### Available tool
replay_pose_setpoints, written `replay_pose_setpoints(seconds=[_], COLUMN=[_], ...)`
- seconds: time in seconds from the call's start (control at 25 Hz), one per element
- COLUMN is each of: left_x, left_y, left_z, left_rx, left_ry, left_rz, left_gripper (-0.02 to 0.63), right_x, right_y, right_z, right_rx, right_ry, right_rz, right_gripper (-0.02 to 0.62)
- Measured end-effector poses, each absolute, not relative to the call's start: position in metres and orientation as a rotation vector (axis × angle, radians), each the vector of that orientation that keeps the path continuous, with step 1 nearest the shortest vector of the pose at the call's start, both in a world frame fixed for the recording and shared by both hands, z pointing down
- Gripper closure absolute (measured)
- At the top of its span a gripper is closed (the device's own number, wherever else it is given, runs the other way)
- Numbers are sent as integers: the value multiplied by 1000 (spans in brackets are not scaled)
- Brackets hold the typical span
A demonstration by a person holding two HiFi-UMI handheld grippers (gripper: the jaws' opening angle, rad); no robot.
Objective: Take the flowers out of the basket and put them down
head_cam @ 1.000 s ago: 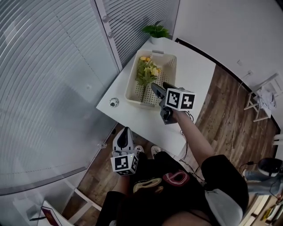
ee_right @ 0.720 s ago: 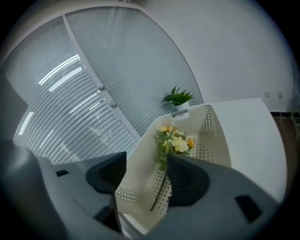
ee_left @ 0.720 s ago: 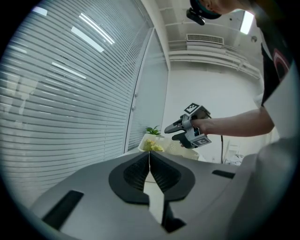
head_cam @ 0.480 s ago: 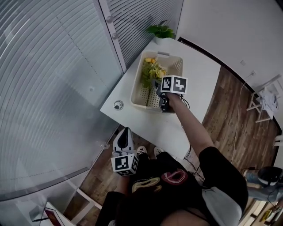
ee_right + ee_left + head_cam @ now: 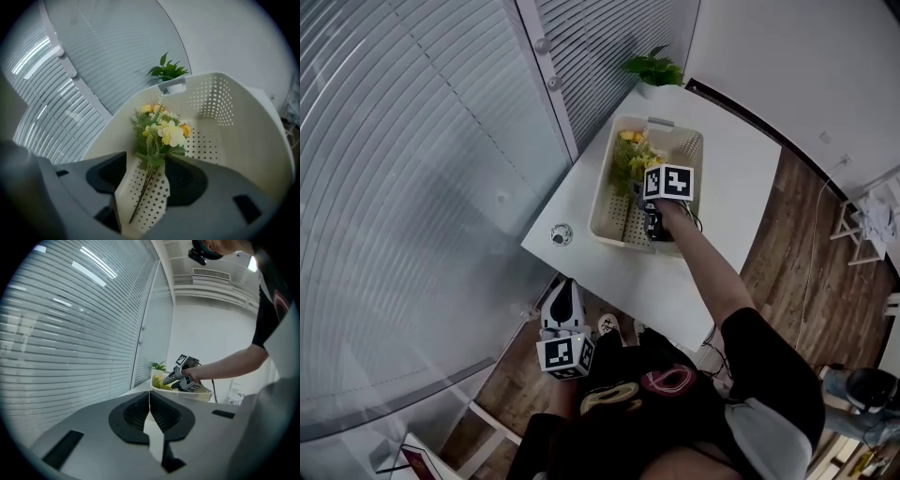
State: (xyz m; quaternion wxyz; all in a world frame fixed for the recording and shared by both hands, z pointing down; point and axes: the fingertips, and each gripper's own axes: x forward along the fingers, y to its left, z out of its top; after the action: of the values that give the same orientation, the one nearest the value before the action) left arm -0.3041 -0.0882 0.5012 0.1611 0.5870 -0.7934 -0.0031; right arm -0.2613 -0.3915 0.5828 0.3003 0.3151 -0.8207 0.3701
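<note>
The left gripper (image 5: 566,286) hangs clenched and empty near the person. The right gripper (image 5: 147,183) reaches into the basket (image 5: 220,108), its jaws wide around the stems of the flowers (image 5: 161,133) lying there, not pressing them. I judge that grasping, lifting out and putting down all remain.

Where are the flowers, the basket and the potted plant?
flowers (image 5: 171,133), right gripper view, on a pale yellow blossom
basket (image 5: 234,122), right gripper view, on its perforated inner wall
potted plant (image 5: 654,67), head view, on its green leaves
</note>
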Motion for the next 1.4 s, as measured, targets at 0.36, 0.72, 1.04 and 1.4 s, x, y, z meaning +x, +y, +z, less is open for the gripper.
replay_pose_setpoints(seconds=[0.36, 0.72, 1.04, 1.4], left_x=[-316, -321, -321, -328], left_y=[-101, -110, -116, -109], left_z=[510, 516, 519, 522], left_rx=[1680, 1691, 1716, 1689], left_ry=[-2232, -2187, -2165, -2182], left_rz=[17, 16, 29, 40], left_gripper=[588, 588, 588, 588], right_x=[-270, -281, -281, -279], right_y=[-404, -406, -404, -406], right_z=[619, 638, 653, 660], right_rx=[878, 876, 915, 985], right_ry=[-2091, -2048, -1984, -1944], right_rz=[991, 939, 962, 932], right_gripper=[336, 336, 336, 343])
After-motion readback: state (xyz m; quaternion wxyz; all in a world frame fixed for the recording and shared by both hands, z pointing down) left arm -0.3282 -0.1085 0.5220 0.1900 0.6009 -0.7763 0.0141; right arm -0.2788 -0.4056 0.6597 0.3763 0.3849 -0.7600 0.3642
